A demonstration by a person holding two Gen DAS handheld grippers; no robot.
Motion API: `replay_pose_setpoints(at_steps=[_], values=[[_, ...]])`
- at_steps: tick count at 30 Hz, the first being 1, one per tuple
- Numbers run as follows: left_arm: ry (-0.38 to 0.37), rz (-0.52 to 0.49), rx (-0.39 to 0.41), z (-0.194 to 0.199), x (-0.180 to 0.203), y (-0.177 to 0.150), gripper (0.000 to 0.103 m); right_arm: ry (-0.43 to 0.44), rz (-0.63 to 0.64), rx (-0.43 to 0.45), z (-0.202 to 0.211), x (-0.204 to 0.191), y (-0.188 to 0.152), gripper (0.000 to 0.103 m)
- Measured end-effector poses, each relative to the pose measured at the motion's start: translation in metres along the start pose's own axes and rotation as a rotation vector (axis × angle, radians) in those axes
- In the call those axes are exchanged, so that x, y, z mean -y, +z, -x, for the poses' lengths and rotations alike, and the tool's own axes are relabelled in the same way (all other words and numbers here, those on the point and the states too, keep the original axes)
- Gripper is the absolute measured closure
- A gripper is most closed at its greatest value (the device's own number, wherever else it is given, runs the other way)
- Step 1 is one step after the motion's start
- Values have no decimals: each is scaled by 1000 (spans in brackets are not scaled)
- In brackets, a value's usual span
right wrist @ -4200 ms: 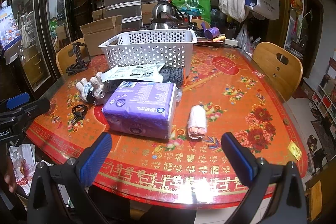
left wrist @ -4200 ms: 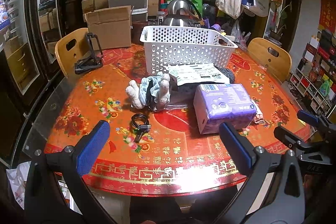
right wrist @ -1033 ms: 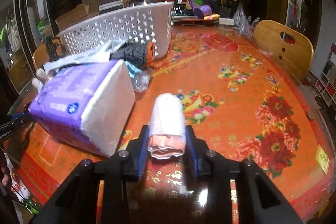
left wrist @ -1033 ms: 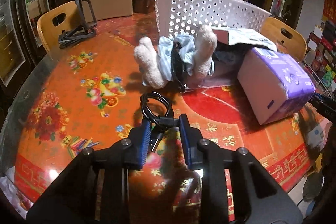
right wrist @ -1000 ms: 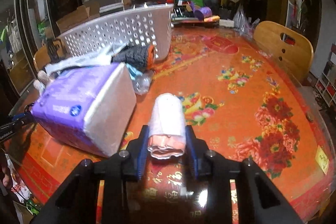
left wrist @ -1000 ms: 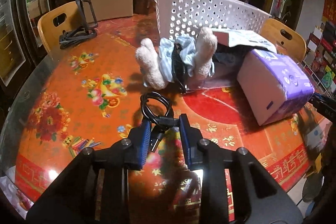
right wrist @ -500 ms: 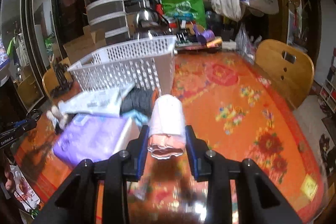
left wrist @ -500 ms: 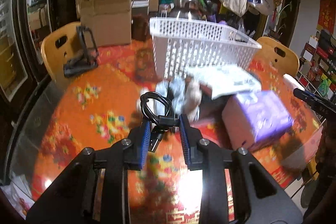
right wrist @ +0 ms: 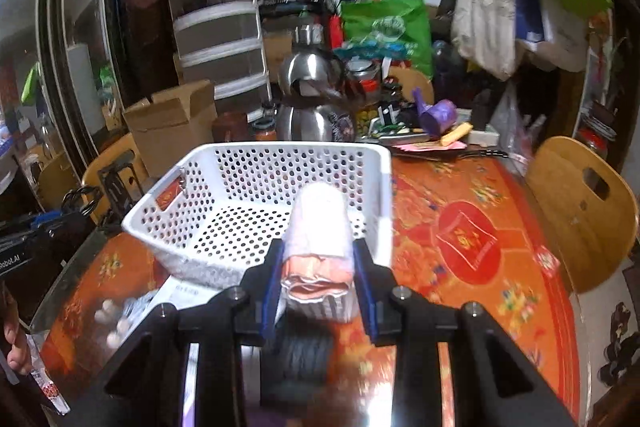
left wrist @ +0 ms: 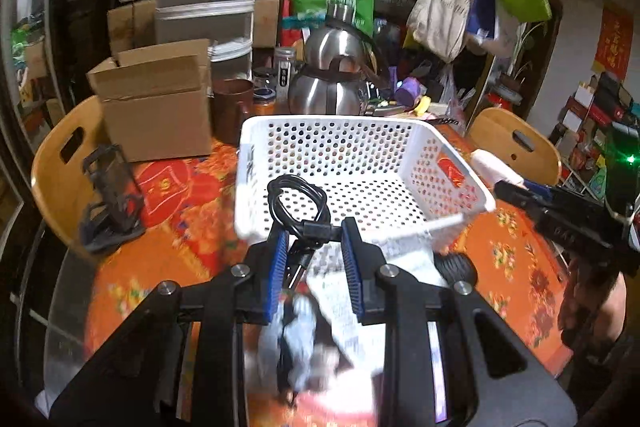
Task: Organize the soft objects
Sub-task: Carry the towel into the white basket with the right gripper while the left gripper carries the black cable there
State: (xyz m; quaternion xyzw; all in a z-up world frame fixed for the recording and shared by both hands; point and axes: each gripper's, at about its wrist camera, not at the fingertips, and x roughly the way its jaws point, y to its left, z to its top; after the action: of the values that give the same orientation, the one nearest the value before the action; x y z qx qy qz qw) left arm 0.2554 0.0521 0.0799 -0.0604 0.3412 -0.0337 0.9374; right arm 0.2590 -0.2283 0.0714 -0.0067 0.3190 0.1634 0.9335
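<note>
Round table with red-orange floral cover, glass top edge visible at the left edge. White perforated basket sits toward the table's far-middle. Left gripper clenched on a coiled black cable, held above the basket's near rim. Right gripper clenched on a rolled pink-white cloth, held over the basket's near right corner. Blurred papers and soft items lie at the near edge. Far edge: steel kettle, cardboard box, stacked drawers, hanging bags. Wooden chairs at left and right sides.
</note>
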Motion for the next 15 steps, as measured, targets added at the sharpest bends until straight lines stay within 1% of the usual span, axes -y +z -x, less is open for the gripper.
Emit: replay_pose_setpoints(at_steps=[4, 6, 8, 12, 15], values=[[20, -9, -94, -59, 5, 37, 78, 6, 11, -70, -44, -5, 31, 71], [41, -5, -140, -88, 5, 48, 78, 12, 15, -99, -65, -5, 41, 71], [34, 2, -172, -110, 7, 53, 78, -6, 13, -129, -84, -4, 46, 71], [52, -23, -207, -139, 13, 56, 78, -15, 4, -184, -114, 0, 46, 71], [40, -17, -209, -146, 12, 54, 78, 0, -8, -207, -126, 3, 42, 71]])
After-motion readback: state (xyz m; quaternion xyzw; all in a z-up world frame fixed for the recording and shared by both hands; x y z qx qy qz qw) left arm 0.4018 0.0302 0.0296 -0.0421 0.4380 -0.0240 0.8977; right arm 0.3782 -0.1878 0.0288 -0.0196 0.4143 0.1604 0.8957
